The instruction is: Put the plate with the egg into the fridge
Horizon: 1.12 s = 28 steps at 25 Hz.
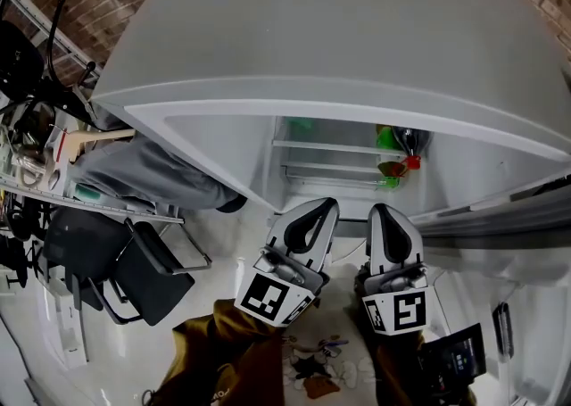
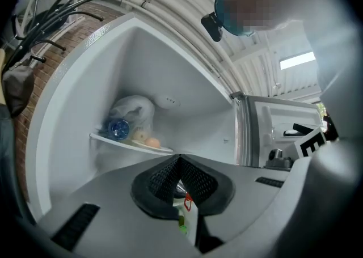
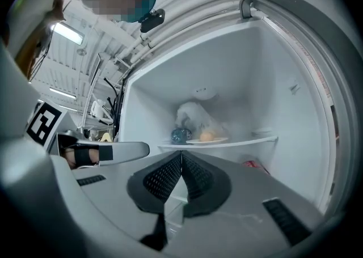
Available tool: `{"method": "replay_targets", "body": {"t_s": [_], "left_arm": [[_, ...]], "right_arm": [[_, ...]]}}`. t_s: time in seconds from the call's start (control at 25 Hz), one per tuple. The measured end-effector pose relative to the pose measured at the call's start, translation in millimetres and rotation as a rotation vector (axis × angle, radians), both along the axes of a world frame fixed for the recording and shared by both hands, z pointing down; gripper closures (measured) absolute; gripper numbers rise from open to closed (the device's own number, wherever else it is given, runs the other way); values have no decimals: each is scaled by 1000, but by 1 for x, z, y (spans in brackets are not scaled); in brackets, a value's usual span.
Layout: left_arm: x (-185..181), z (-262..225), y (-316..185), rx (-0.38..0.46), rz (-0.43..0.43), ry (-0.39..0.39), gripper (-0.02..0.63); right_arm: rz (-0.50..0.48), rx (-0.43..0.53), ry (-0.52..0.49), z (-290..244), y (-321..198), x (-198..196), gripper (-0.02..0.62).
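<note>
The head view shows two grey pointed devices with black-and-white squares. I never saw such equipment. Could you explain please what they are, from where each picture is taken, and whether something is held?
They are hand-held grippers: a person holds one in each hand, and there is no robot arm. The head view comes from a camera on the person's head, looking down at the left gripper and the right gripper in front of an open fridge. The squares are marker cubes, parts of the grippers. The other two pictures come from a camera on each gripper, looking along its two jaws. In both, the jaws are closed together with nothing between them, so nothing is held. Inside the fridge, on a shelf, lies the plate with the egg, beside a blue bottle and a crumpled plastic bag.
</note>
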State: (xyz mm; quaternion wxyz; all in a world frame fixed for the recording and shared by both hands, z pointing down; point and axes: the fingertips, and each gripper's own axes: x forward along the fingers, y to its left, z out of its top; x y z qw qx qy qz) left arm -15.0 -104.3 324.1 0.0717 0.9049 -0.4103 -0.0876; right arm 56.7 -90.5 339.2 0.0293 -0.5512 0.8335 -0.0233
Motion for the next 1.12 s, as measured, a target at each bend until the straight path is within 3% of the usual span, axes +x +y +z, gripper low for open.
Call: {"method": "replay_targets", "body": {"t_s": [0.56,1.12], "left_arm": [[-26,30,23,-71,-13,-17,598],[-46,26,27,-67,7,-7,598]], "right_arm": [[29,-28,30,4,7,-15,589],[46,-33,38,6,7,-33,589]]}}
